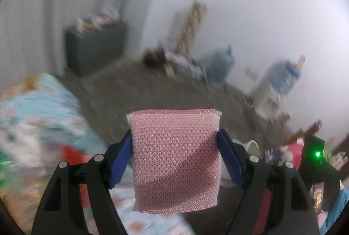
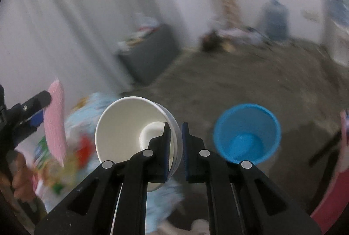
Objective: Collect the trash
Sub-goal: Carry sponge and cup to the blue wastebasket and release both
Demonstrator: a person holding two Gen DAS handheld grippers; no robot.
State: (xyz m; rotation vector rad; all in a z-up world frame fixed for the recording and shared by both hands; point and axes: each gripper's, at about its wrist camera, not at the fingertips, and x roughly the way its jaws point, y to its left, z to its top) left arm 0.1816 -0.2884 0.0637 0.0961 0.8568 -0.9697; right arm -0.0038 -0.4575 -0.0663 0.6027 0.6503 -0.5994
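A person's left gripper [image 1: 174, 143] holds a pink mesh scouring sponge [image 1: 175, 160] upright, its blue pads [image 1: 121, 160] spread wide and pressed against the sponge's two side edges. Below and to the left of that claw lies a light blue patterned cloth [image 1: 43, 104], blurred. Beyond the sponge stretches a grey floor [image 1: 152, 86], with a dark grey box [image 1: 96, 49] heaped with blurred items against the far wall.

To the right, the right gripper [image 2: 176, 141] is nearly closed, pinching the wall of a white paper cup [image 2: 126, 128] between its blue pads: one finger sits inside the cup, the other outside. The cup lies tilted with its mouth toward the camera, left of the claw's tips. Just right of the claw stands a blue plastic cup [image 2: 246, 132], open and apart from the fingers. At the far right edge shows a pink curved rim [image 2: 331, 197], too blurred to identify.
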